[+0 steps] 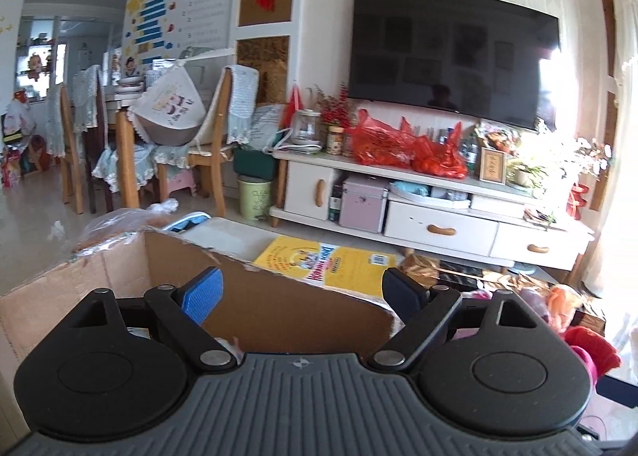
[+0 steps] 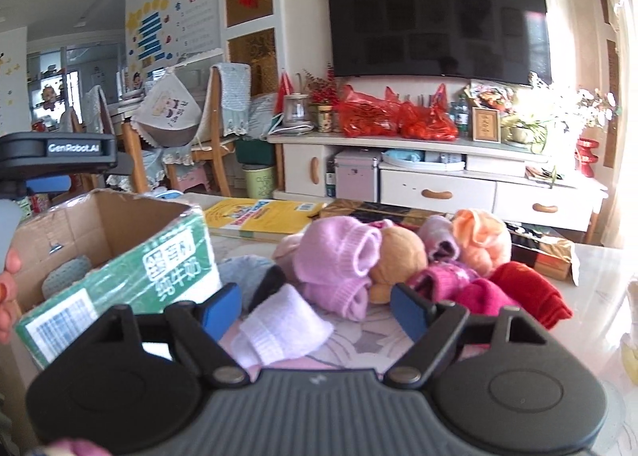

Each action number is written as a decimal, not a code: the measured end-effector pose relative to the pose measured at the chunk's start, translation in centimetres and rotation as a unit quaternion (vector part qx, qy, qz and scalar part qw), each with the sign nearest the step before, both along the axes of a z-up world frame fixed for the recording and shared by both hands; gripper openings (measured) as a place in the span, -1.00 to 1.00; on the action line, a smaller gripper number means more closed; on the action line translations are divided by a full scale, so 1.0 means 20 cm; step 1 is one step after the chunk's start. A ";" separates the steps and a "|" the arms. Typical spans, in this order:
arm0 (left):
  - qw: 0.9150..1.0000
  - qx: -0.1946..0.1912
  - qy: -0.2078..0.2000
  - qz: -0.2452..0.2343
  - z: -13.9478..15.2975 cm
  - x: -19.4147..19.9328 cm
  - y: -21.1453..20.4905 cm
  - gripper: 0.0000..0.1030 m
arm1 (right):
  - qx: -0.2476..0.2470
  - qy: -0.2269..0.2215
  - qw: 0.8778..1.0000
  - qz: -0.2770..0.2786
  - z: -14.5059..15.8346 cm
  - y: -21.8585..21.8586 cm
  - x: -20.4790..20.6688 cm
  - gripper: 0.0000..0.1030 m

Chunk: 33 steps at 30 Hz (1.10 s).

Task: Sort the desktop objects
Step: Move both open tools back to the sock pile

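White sock lies nearest, on counter between spread fingers of right hand-held gripper, empty. Sock pile behind. Box left; left hand-held gripper released above it. Best: lower squarely, pinch sock mid-roll, avoid neighbours.

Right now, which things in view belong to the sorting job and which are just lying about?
Job: pile of rolled knitted socks, white rolled sock, open cardboard milk carton box, left gripper, right gripper, both open.

Lying about: yellow paperback book, brown gift box, wall-mounted black television.
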State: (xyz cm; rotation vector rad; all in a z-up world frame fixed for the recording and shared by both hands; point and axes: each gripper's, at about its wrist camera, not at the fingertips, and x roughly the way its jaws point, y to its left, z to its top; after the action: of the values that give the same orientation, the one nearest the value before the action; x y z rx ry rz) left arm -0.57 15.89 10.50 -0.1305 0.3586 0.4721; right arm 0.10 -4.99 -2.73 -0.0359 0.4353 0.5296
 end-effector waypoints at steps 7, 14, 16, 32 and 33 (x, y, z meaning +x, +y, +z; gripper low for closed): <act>0.999 0.008 0.002 -0.035 -0.03 0.03 -0.18 1.00 | -0.007 -0.021 0.997 -0.070 -0.01 -0.12 0.03 0.99; 0.997 0.018 -0.004 -0.069 -0.06 0.06 -0.31 1.00 | -0.023 -0.021 0.995 -0.100 -0.05 -0.22 0.08 0.99; 0.997 0.021 -0.002 -0.079 -0.08 0.07 -0.35 1.00 | -0.022 -0.013 0.994 -0.104 -0.07 -0.26 0.10 0.99; 0.990 0.035 0.056 -0.127 -0.31 0.21 -0.58 1.00 | 0.005 0.008 0.995 -0.100 -0.14 -0.49 0.25 0.99; 0.989 0.035 0.061 -0.128 -0.33 0.22 -0.60 1.00 | 0.008 0.007 0.995 -0.103 -0.14 -0.50 0.27 0.99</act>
State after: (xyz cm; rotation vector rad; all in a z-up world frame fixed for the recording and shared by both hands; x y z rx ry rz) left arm 3.90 3.98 3.85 0.0131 0.4718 0.2380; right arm 5.49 -15.04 -5.59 0.0273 0.4437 0.3299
